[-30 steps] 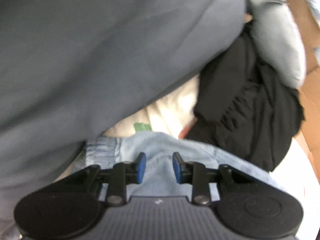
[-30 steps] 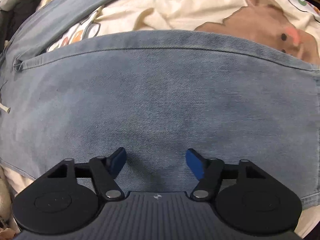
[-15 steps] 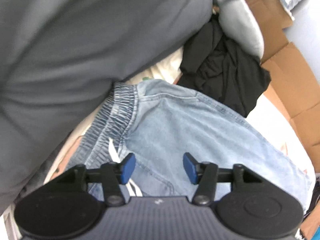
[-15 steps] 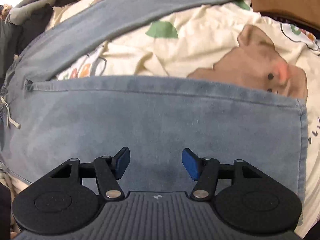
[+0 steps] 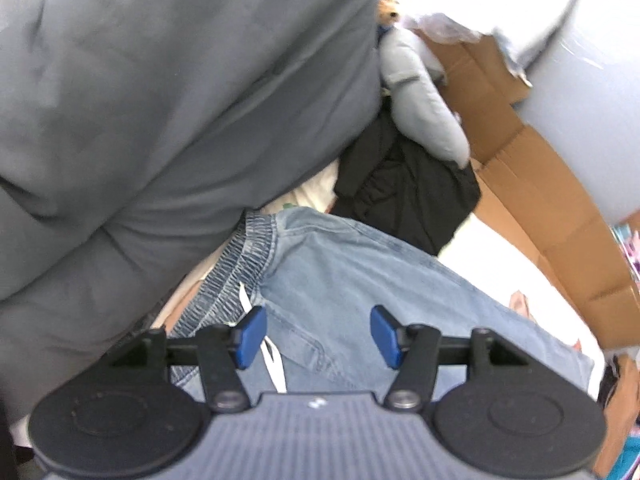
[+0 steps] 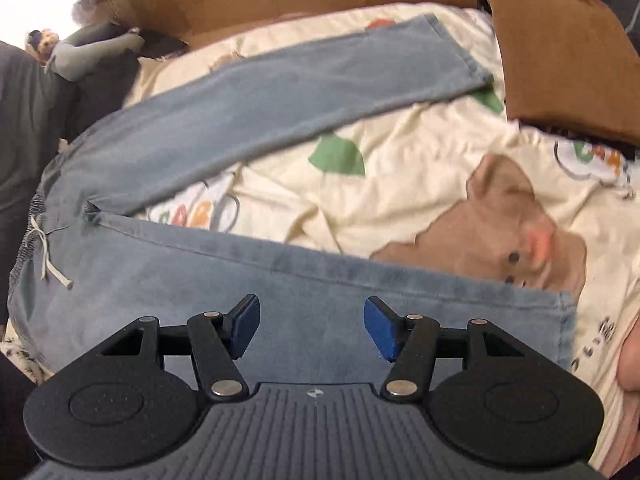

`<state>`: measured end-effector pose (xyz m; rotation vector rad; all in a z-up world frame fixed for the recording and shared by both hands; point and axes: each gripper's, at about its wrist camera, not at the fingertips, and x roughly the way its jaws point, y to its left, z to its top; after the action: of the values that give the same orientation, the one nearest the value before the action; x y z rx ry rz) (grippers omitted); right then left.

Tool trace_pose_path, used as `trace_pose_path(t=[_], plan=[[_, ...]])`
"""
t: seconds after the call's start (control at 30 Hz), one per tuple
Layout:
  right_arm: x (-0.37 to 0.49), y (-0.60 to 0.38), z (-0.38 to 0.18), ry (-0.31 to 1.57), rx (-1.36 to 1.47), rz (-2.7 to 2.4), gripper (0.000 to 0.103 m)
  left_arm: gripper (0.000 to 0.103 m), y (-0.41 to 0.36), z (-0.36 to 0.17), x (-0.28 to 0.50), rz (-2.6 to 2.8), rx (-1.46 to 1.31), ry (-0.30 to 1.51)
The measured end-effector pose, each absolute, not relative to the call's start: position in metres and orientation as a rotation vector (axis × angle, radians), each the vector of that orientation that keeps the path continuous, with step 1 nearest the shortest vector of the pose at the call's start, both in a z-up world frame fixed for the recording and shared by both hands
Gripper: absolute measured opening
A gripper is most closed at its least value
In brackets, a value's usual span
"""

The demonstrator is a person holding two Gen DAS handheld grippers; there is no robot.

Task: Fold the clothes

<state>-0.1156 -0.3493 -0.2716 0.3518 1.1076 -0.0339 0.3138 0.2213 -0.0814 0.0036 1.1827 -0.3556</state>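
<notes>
Jeans flat on printed quilt, waistband at 9 o'clock, legs splayed toward 1 and 3.
Left gripper just opened, moderately wide, empty above denim; right gripper likewise open, empty.

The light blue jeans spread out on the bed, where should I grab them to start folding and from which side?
Probably take the far leg's hem of the jeans, coming from above. That leg lies flat, angled away from the near one, its cuff free on the quilt, so it can swing over onto the near leg.

One pair of jeans lay on one printed bedsheet. There were two grippers, one brown cushion and one black garment.
</notes>
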Motion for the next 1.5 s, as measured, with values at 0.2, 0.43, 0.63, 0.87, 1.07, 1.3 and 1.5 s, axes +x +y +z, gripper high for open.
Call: trace_pose_path(t=[0.2, 0.43, 0.63, 0.87, 1.07, 1.3, 1.5], plan=[[-0.113, -0.355, -0.239, 1.085, 0.34, 0.006, 0.064, 0.063, 0.215, -0.055, 0.291, -0.405, 0.021, 1.165], [-0.11, -0.357, -0.197, 1.037, 0.317, 0.036, 0.064, 0.076, 0.215, -0.046, 0.258, -0.456, -0.045, 1.161], [-0.11, -0.361, -0.153, 0.996, 0.214, 0.086, 0.066, 0.083, 0.217, -0.052, 0.227, -0.47, -0.068, 1.165], [-0.118, -0.367, -0.11, 0.965, 0.145, 0.131, 0.069, 0.085, 0.227, -0.064, 0.196, -0.44, -0.096, 1.172], [-0.126, -0.368, -0.088, 0.96, 0.09, 0.168, 0.07, 0.085, 0.229, -0.086, 0.165, -0.441, -0.116, 1.218], [-0.133, -0.368, -0.094, 0.98, 0.057, 0.187, 0.071, 0.085, 0.236, -0.126, 0.127, -0.417, -0.145, 1.289], [-0.129, -0.36, -0.127, 1.005, 0.106, 0.186, 0.071, 0.085, 0.246, -0.16, 0.111, -0.343, -0.164, 1.348]])
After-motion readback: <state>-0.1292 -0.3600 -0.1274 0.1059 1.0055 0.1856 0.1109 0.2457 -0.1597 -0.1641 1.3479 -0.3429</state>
